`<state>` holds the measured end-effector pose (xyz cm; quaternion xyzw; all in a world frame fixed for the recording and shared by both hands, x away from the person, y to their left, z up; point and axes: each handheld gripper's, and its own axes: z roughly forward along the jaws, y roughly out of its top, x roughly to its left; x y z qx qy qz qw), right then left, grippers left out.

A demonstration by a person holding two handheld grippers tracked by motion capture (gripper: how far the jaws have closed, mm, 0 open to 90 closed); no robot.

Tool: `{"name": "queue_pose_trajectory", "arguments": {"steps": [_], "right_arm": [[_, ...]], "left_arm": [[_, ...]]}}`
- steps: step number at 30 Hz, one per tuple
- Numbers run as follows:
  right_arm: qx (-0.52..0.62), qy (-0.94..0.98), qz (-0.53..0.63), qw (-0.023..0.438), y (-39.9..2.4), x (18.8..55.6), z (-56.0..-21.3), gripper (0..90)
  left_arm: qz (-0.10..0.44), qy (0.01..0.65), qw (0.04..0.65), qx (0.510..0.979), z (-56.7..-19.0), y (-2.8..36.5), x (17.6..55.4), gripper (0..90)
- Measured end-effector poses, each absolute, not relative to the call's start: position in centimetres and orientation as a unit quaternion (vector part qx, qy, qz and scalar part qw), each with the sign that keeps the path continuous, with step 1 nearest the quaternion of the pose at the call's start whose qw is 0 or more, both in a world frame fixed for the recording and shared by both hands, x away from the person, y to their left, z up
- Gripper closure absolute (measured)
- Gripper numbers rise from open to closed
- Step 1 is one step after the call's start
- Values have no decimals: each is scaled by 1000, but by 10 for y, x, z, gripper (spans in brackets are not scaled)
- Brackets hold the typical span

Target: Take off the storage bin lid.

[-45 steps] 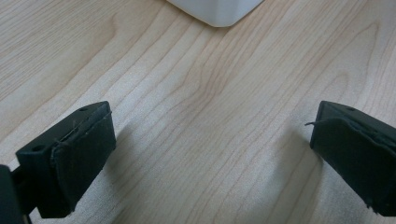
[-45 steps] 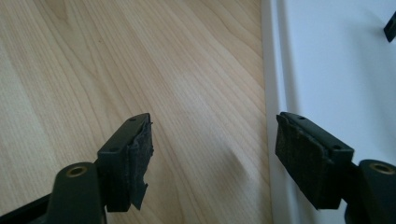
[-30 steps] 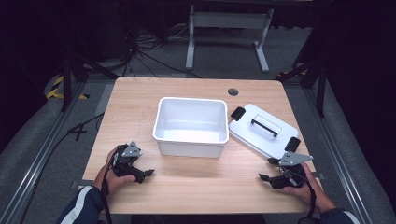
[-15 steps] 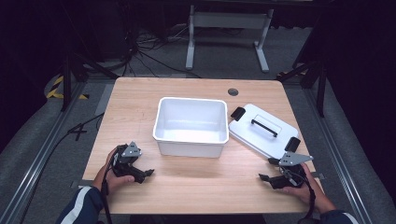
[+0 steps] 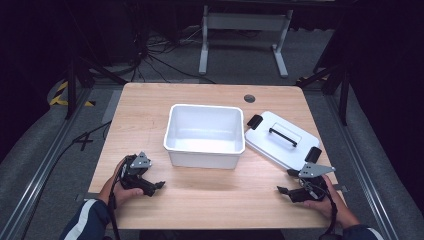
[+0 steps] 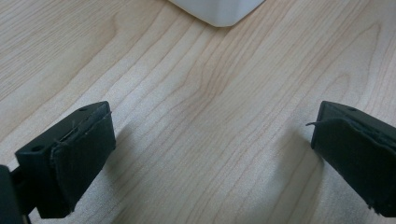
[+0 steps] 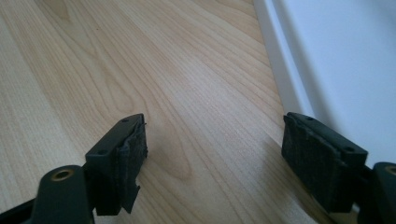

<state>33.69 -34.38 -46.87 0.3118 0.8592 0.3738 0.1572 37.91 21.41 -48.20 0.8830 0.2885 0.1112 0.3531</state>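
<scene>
A white open bin (image 5: 204,135) stands empty in the middle of the wooden table (image 5: 150,110). Its white lid (image 5: 282,140), with a black handle and black clips, lies flat to the bin's right. My left gripper (image 5: 154,187) rests near the front left, open over bare wood (image 6: 212,140), with a corner of the bin (image 6: 217,9) ahead of it. My right gripper (image 5: 286,181) rests at the front right, open with nothing between its jaws (image 7: 215,144), and the lid's edge (image 7: 336,56) runs close by its right jaw.
A round cable hole (image 5: 249,98) sits at the table's back edge. Metal rails (image 5: 45,165) run along both sides of the table, and a grey stand (image 5: 245,22) and cables lie on the dark floor behind.
</scene>
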Motion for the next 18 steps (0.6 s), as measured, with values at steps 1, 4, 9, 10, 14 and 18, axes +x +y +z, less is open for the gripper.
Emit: {"name": "queue_pose_trajectory", "arguments": {"steps": [1,4,9,10,14,18], "right_arm": [[311,859,374,157,-344,337,-469,224],[309,860,374,156,-344,337,-469,224],[309,861,373,156,-345,337,-468,223],[309,861,373,156,-345,337,-469,221],[314,860,371,157,-346,337,-469,205],[314,860,372,157,-346,337,-469,205]], "left_arm": [[111,289,353,883,-482,214,379,2],[111,289,353,883,-482,214,379,2],[111,289,353,883,-482,214,379,2],[111,290,353,883,-482,214,379,2],[112,292,353,882,-482,214,378,3],[110,295,352,881,-482,214,378,3]]}}
